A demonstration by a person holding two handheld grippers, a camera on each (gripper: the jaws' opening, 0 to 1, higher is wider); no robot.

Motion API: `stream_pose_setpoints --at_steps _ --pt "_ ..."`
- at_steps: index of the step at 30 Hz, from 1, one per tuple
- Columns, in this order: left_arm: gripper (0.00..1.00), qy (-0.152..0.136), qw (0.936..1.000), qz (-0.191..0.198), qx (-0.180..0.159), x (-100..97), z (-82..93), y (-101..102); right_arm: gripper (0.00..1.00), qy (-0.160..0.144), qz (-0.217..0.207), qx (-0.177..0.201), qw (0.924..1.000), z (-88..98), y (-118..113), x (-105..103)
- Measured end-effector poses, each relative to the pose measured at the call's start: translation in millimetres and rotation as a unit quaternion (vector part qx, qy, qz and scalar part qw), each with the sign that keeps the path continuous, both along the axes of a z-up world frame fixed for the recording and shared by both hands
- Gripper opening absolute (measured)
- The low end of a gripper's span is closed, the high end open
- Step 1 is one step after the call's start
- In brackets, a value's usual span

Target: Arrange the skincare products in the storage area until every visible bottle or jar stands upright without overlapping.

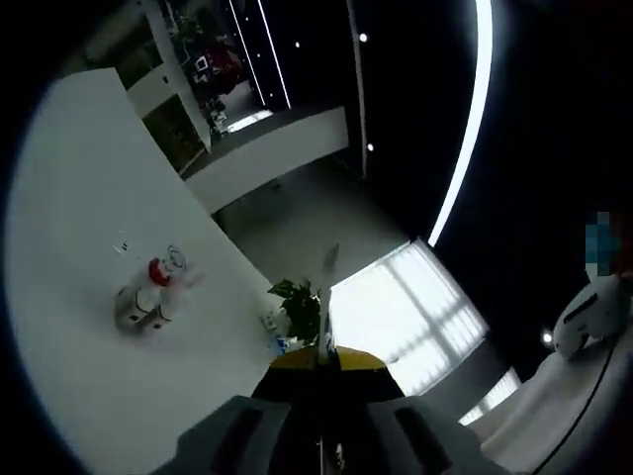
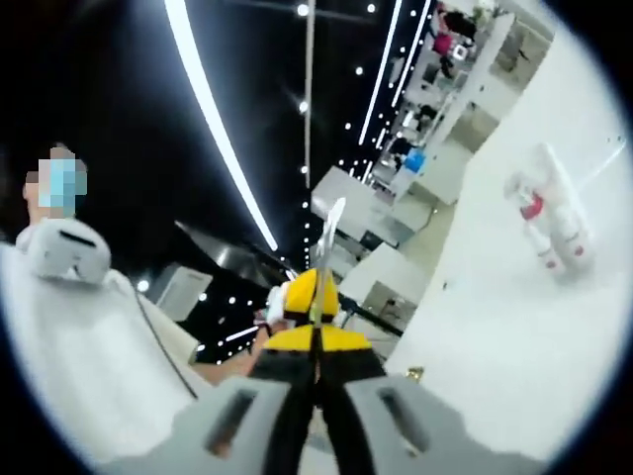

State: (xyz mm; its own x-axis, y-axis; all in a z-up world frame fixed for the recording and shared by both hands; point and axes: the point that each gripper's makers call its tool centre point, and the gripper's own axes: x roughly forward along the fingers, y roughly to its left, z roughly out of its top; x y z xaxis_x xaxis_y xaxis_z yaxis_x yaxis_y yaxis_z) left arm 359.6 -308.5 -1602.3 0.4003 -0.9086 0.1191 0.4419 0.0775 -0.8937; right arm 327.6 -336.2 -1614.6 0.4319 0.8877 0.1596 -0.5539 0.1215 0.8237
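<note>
Both views are rolling steeply, so the white table (image 1: 89,297) is sloping across the left gripper view and climbing the right side of the right gripper view. In the left gripper view, the left gripper (image 1: 321,361) is rising from the bottom edge with its jaws pressed together, nothing between them, their tips lying against a bright window beyond. A small cluster of skincare bottles (image 1: 146,297) (one showing a red cap or band) is sitting on the table well to the left of those jaws, apart from them; whether each one is standing upright cannot be told at this tilt. A leafy potted plant (image 1: 300,307) is showing just beside the jaw tips, near the table's far edge.

In the right gripper view, the right gripper (image 2: 318,297) is likewise pointing forward with jaws closed and empty, yellow and black showing along them. The bottles (image 2: 549,223), white with red marks, are lying far off toward the upper right on the table (image 2: 495,376). A person in white clothing (image 2: 69,327) is occupying the left side, under long ceiling light strips (image 2: 213,129).
</note>
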Motion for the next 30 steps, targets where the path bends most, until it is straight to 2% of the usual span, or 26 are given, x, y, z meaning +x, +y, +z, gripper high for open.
stream_pose_setpoints --at_steps 2,4,7,9,11,14,19,21,23,25,27,30 --pt "0.02 0.006 0.9999 -0.002 -0.009 3.1 0.8 2.2 0.00 0.001 -0.009 -0.005 0.9999 -0.2 1.6 3.0" --pt "0.02 0.000 0.9999 0.004 -0.010 5.6 4.2 3.6 0.00 -0.001 -0.030 -0.013 0.9995 -0.8 1.9 8.8" --pt "0.02 0.003 0.9998 0.009 -0.018 8.3 8.1 5.1 0.01 -0.004 -0.052 -0.002 0.9986 3.9 1.3 13.8" --pt "0.01 -0.012 0.9999 0.005 -0.005 5.2 9.3 3.6 0.05 0.001 -0.073 0.005 0.9973 7.5 -1.0 18.7" --pt "0.01 -0.017 0.9998 -0.011 0.002 -1.7 9.6 1.0 0.03 0.003 -0.082 0.011 0.9966 11.2 -2.6 19.5" --pt "0.01 -0.016 0.9997 -0.015 -0.010 -6.3 15.3 2.8 0.01 -0.005 -0.075 0.012 0.9971 19.6 -0.1 13.2" --pt "0.01 -0.024 0.9992 -0.030 -0.014 -13.7 20.1 3.6 0.01 -0.020 -0.074 -0.002 0.9971 25.4 1.1 2.8" --pt "0.01 -0.028 0.9990 -0.033 -0.011 -16.7 21.7 2.9 0.08 -0.020 -0.076 -0.007 0.9969 24.7 1.3 1.4" --pt "0.01 -0.034 0.9980 -0.052 0.005 -26.2 20.3 -2.0 0.13 -0.017 -0.077 -0.004 0.9969 27.3 3.1 -0.6" --pt "0.01 -0.041 0.9972 -0.062 0.003 -32.3 22.6 -4.4 0.12 -0.017 -0.072 -0.004 0.9972 29.2 5.7 -3.2" --pt "0.01 -0.040 0.9965 -0.074 0.000 -40.2 24.5 -7.9 0.04 -0.022 -0.066 -0.009 0.9975 30.5 9.9 -7.3" --pt "0.01 -0.041 0.9967 -0.069 0.005 -40.6 22.1 -6.1 0.01 -0.025 -0.064 -0.011 0.9976 30.2 9.6 -10.3"
